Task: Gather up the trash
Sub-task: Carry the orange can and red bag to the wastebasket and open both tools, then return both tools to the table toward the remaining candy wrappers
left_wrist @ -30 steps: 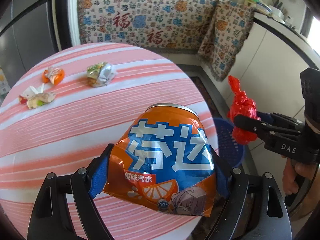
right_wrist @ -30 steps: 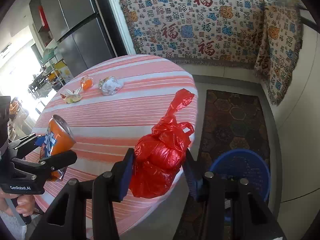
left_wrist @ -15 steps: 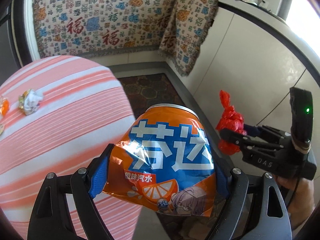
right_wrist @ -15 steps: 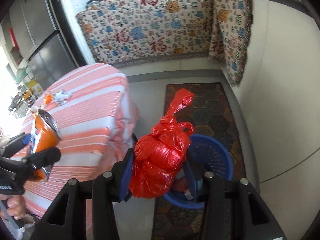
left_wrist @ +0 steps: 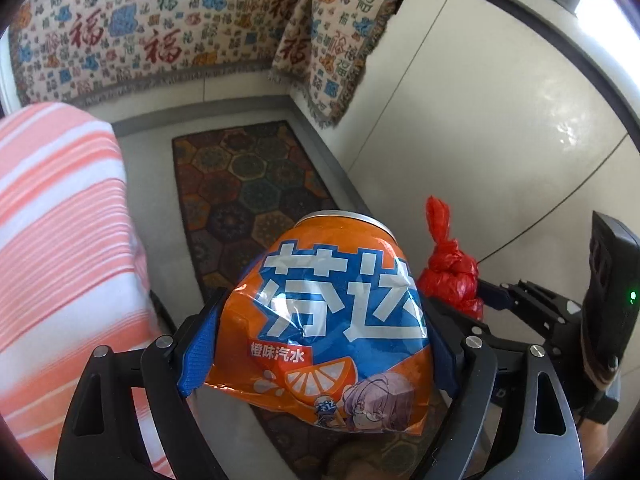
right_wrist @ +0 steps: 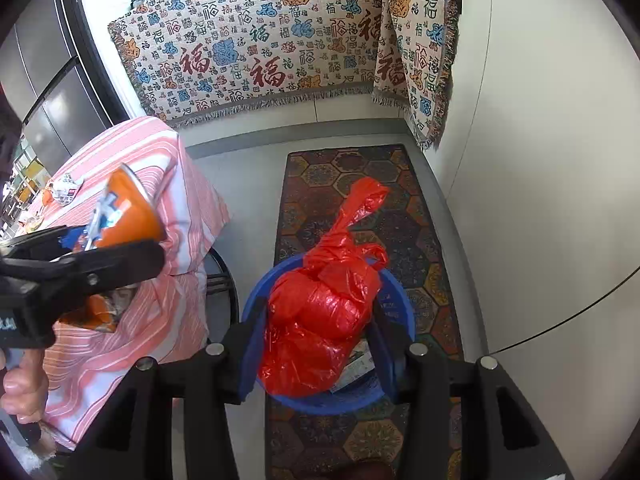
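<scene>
My left gripper (left_wrist: 316, 340) is shut on a crushed orange soda can (left_wrist: 332, 320) and holds it in the air over the patterned rug, past the table's edge. The can also shows in the right wrist view (right_wrist: 128, 216). My right gripper (right_wrist: 316, 340) is shut on a knotted red plastic bag (right_wrist: 320, 312) and holds it right above the blue trash basket (right_wrist: 400, 304) on the floor. The bag also shows in the left wrist view (left_wrist: 450, 276), to the right of the can. Some paper trash (right_wrist: 358, 364) lies inside the basket.
The round table with a pink striped cloth (left_wrist: 60, 240) stands at the left. Crumpled wrappers (right_wrist: 66, 190) lie on its far side. A patterned rug (right_wrist: 360, 184) covers the floor under the basket. White cabinet fronts (left_wrist: 500, 120) stand at the right, patterned cloths (right_wrist: 260, 48) hang behind.
Both grippers have swung right, off the table and out over the floor. The red bag has come over the blue basket. Both keep their hold.
</scene>
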{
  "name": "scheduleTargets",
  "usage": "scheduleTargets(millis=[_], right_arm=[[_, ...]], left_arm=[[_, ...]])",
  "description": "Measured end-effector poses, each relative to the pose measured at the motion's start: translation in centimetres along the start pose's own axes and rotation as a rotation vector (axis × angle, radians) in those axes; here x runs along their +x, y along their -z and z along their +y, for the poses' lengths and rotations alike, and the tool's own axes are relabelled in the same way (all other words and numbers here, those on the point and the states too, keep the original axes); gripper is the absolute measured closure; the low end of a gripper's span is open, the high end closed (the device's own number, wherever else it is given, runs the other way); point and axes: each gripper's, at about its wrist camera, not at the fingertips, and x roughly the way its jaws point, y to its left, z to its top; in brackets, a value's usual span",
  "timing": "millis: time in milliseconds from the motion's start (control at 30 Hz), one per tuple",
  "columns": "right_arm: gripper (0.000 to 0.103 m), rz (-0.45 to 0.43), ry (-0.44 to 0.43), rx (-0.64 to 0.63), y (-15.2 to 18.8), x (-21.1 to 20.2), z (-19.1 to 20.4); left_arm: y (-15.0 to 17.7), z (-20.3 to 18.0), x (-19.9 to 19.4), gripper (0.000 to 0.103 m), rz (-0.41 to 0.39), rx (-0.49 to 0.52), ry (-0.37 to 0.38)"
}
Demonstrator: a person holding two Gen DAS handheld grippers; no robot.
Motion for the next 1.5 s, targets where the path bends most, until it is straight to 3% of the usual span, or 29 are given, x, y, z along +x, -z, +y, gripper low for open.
scheduleTargets(millis=[200, 300, 367, 467, 600, 800, 967, 1067, 1267, 1500], right_arm=[[0.055, 0.011, 0.010, 0.002, -0.2, 1.3, -0.8], [0.052, 0.012, 0.026, -0.005, -0.4, 2.0, -0.7], [0.040, 0.000, 0.034, -0.007, -0.5, 2.4, -0.6], [0.036, -0.003, 0.055, -0.005, -0.4, 3.2, -0.5], [0.036, -0.026, 0.109, -0.030, -0.7, 2.5, -0.4], [0.036, -0.194, 0.146, -0.053, -2.1, -2.2, 0.8], [0.030, -0.350, 0.068, -0.052, -3.7, -5.4, 3.4], [0.030, -0.371, 0.004, -0.065, -4.4, -5.9, 6.0], [0.030, -0.303, -0.097, -0.191, -3.9, -4.6, 15.0], [0.030, -0.144, -0.206, -0.409, 1.5, -1.7, 27.5]], left_arm=[[-1.1, 0.0, 2.2, 0.016, 0.034, -0.012, 0.041], [-1.8, 0.1, 3.1, 0.011, 0.034, -0.035, 0.106], [-2.5, 0.3, 3.8, 0.008, 0.037, -0.063, 0.155], [-3.6, 0.4, 4.3, 0.007, 0.036, -0.082, 0.176], [-3.6, 0.6, 1.9, 0.007, -0.012, -0.085, 0.173], [-1.3, 1.3, -4.9, 0.007, -0.102, -0.053, 0.107], [3.4, 2.4, -11.8, 0.007, -0.130, -0.087, 0.013], [6.6, 4.0, -15.0, 0.005, -0.142, -0.116, -0.065], [12.3, 11.0, -17.5, 0.004, -0.095, -0.170, -0.297], [16.2, 21.6, -19.9, 0.004, -0.131, -0.269, -0.536]])
